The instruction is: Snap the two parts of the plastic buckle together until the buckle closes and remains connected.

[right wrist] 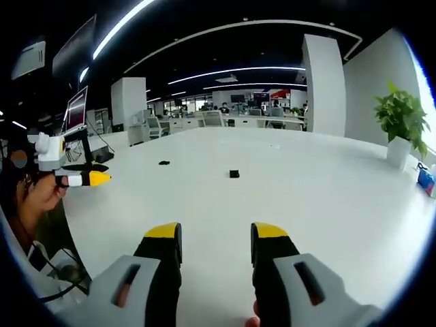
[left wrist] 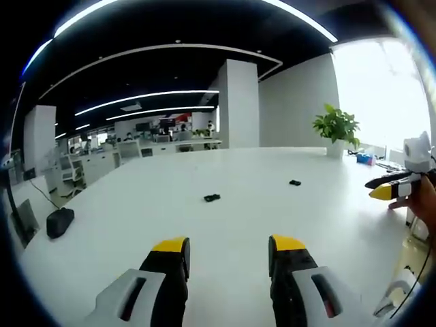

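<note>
1. Left gripper (left wrist: 228, 248): jaws wide apart, nothing between them, low over the near part of the white table (left wrist: 259, 218).
2. Right gripper (right wrist: 214, 238): jaws wide apart, holding nothing.
3. 2 black buckle parts lie well apart on the table, far of both grippers: left buckle part (left wrist: 212, 198) (right wrist: 164, 163), right buckle part (left wrist: 294, 182) (right wrist: 234, 174).
4. Potted plant (left wrist: 335, 129) stands at the table's far right.

A plain white table (left wrist: 225, 218) carries two small black buckle parts (left wrist: 212, 198) (left wrist: 294, 182). Both grippers (left wrist: 228, 255) (right wrist: 216, 245) are grey and black with yellow tips. A green plant (left wrist: 336, 126) sits in a white pot at the table's far edge.
</note>
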